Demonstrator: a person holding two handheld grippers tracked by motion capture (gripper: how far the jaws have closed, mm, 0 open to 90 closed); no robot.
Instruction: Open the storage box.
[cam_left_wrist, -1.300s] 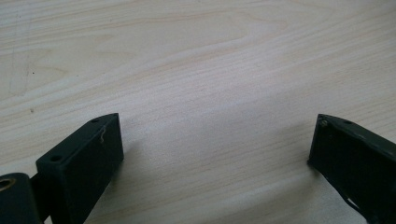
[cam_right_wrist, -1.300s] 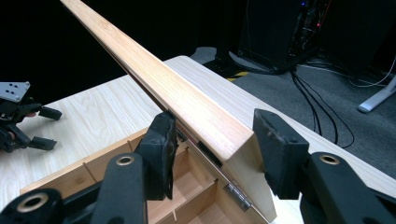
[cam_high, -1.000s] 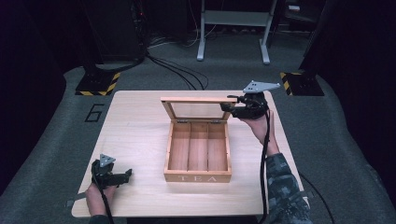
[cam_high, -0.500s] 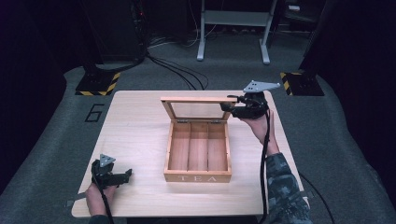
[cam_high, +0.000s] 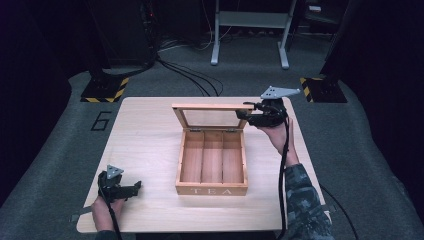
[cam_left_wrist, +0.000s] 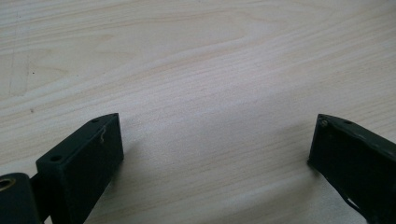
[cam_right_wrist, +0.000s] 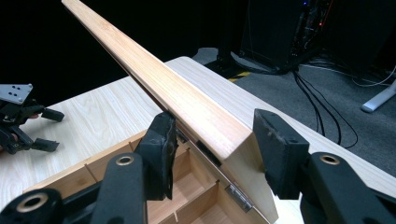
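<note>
A wooden tea box (cam_high: 212, 165) marked TEA sits at the table's middle, with three empty compartments (cam_right_wrist: 187, 186). Its glass-paned lid (cam_high: 210, 117) stands upright at the back. My right gripper (cam_high: 248, 111) is shut on the lid's right corner; in the right gripper view the lid's wooden edge (cam_right_wrist: 177, 93) runs between the two pads (cam_right_wrist: 161, 144). My left gripper (cam_high: 136, 189) rests near the table's front left corner, open, with bare wood between its jaws (cam_left_wrist: 215, 135). It appears far off in the right gripper view as well (cam_right_wrist: 46, 130).
The light wooden table (cam_high: 145, 130) stands on grey carpet. Behind it lie black cables (cam_high: 190, 80), two yellow-and-black striped bases (cam_high: 105, 90) and the legs of a metal stand (cam_high: 250, 30). A "6" (cam_high: 101, 121) is marked on the floor at the left.
</note>
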